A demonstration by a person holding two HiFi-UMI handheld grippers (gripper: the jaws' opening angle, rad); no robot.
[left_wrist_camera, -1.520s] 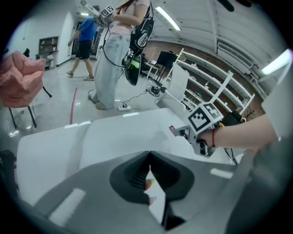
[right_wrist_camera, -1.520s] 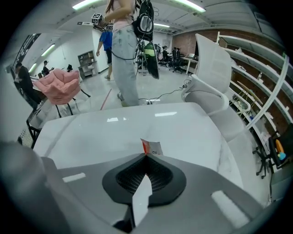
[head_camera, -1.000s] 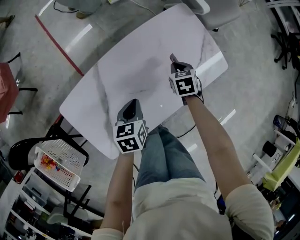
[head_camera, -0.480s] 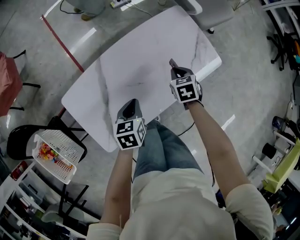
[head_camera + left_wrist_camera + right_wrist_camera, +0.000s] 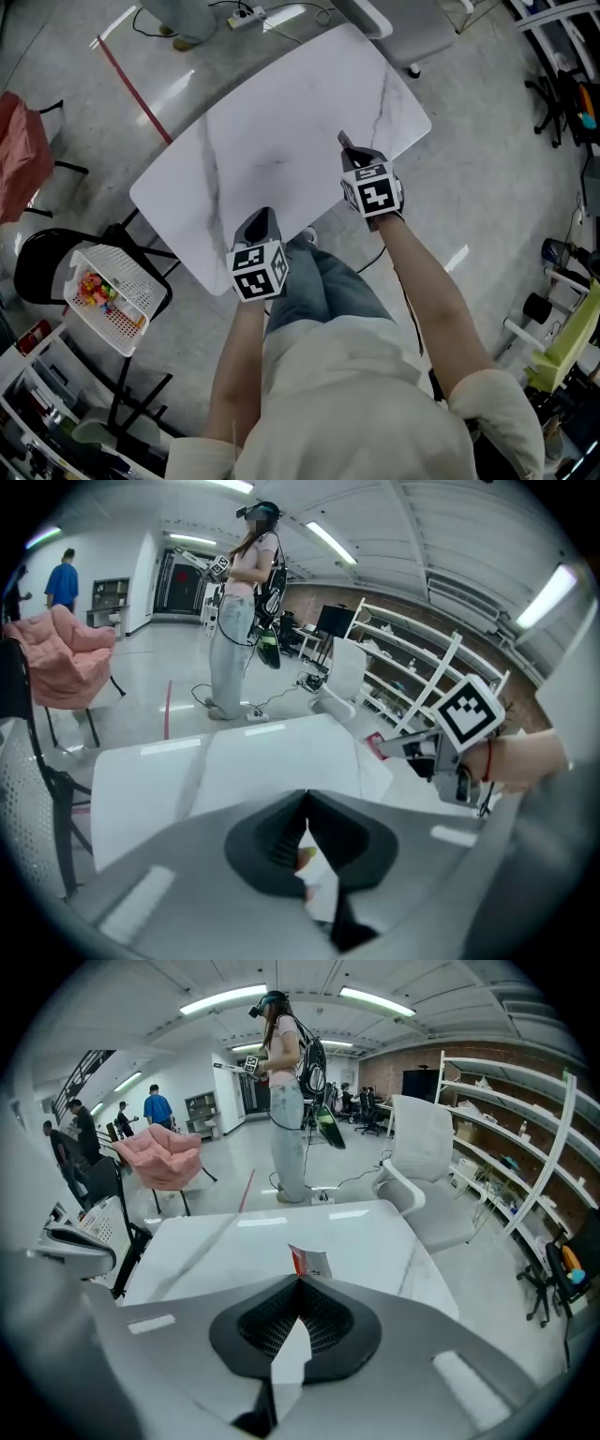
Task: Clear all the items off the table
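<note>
No legible text. Left white marker cube (image 5: 258, 272) and right white marker cube (image 5: 375, 195): black square patterns only. Small red-and-white packet (image 5: 311, 1262): print unreadable.

white table (image 5: 272, 122) with left gripper (image 5: 266, 216) above its near edge, right gripper (image 5: 344, 142) above its right edge, white basket (image 5: 141, 302) beside its left corner

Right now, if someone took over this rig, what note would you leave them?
Left gripper: jaws together. A pale scrap with yellow and red specks shows behind the tips; I cannot tell what it is.
Right gripper: shut on a small red-and-white packet, over the table's edge.
Table: the white top looks bare in the head view.
Done: the top appears cleared.
Left: put the packet away, probably in the white basket on the chair to the person's left, which holds colourful items.
</note>
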